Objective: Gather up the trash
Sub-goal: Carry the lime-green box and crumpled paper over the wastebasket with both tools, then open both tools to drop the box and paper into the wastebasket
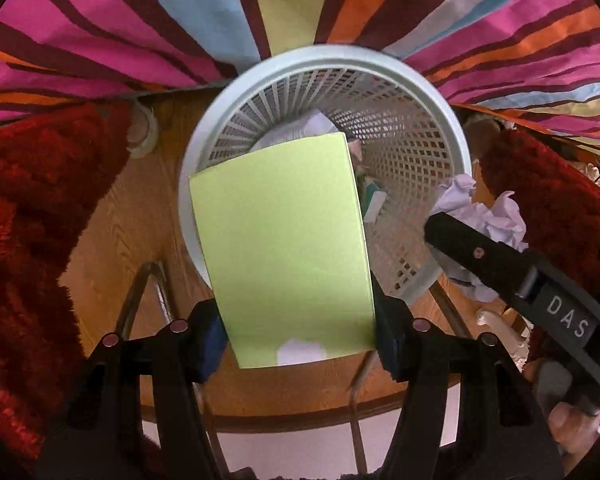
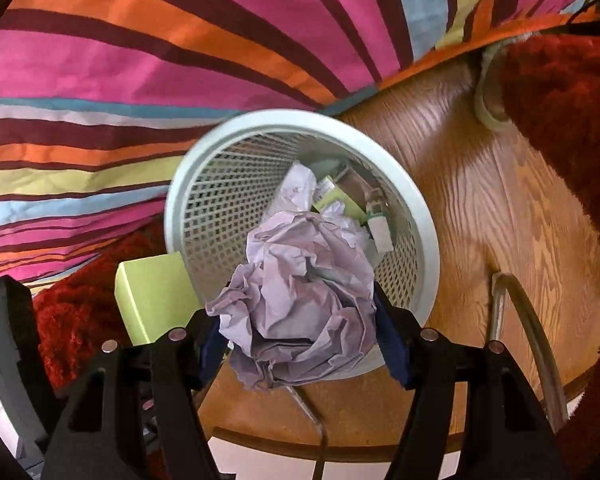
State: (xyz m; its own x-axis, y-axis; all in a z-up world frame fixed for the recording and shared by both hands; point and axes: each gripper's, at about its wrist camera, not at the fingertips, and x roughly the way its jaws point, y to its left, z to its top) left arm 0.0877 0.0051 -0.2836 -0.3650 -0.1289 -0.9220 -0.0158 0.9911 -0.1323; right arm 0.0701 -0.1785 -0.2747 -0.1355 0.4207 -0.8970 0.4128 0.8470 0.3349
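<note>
My left gripper (image 1: 300, 344) clamps the green box (image 1: 284, 248), right gripper (image 2: 300, 344) squeezes crumpled paper (image 2: 300, 300), both over what looks like a half-full basket (image 2: 424, 216).

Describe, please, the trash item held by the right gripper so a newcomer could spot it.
Find the white mesh wastebasket on the wooden floor. Just above its near rim, the right gripper clamps a crumpled paper ball: pale lilac and wrinkled, unlike the flat lime-green box beside it.
</note>
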